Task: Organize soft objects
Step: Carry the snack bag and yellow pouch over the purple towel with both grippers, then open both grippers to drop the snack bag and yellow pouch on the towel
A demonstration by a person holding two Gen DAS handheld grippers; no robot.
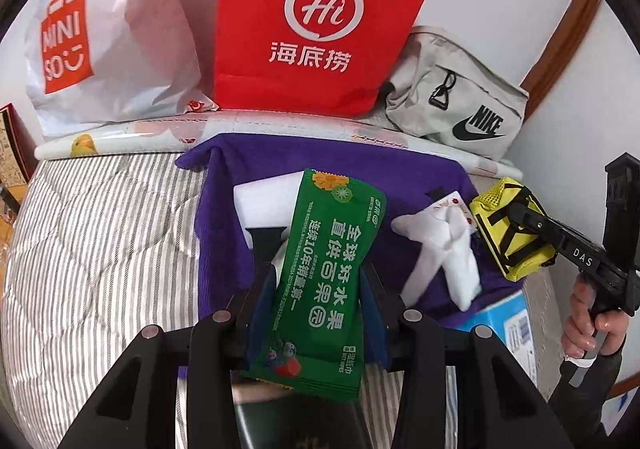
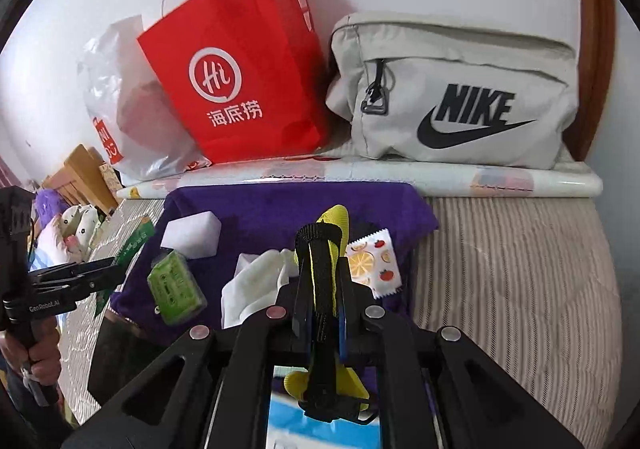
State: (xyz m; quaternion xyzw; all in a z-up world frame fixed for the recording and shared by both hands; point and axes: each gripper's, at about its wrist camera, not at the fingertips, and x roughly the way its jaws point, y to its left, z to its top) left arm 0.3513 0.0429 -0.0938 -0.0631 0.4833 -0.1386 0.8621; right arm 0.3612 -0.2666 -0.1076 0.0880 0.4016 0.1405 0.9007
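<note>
Left jaws: the left gripper [image 1: 320,289] is clamped on a green wet-wipes packet [image 1: 324,281], a flat, glossy foil sachet standing lengthwise between the blue pads, its top end jutting past them over the purple towel [image 1: 360,165].
Right jaws: the right gripper [image 2: 320,289] is nearly closed on the black webbing strap of a yellow pouch [image 1: 510,227], a small boxy fabric bag with mesh at one end, hanging above the towel's right edge.
Towel: plush purple cloth spread on the bed [image 1: 100,229], its far edge near the rolled printed sheet [image 2: 440,175].
On the towel: a white foam block [image 2: 192,235], a crumpled white cloth [image 2: 256,281], a green translucent case [image 2: 176,285], and a fruit-print sachet [image 2: 374,263] just beside the pouch.
Bed: striped quilted cover; open stretches left and right of the towel.
Far edge: white plastic bag [image 1: 104,33], red paper bag [image 1: 312,21] and grey Nike bag [image 2: 452,93] lean against the wall.
</note>
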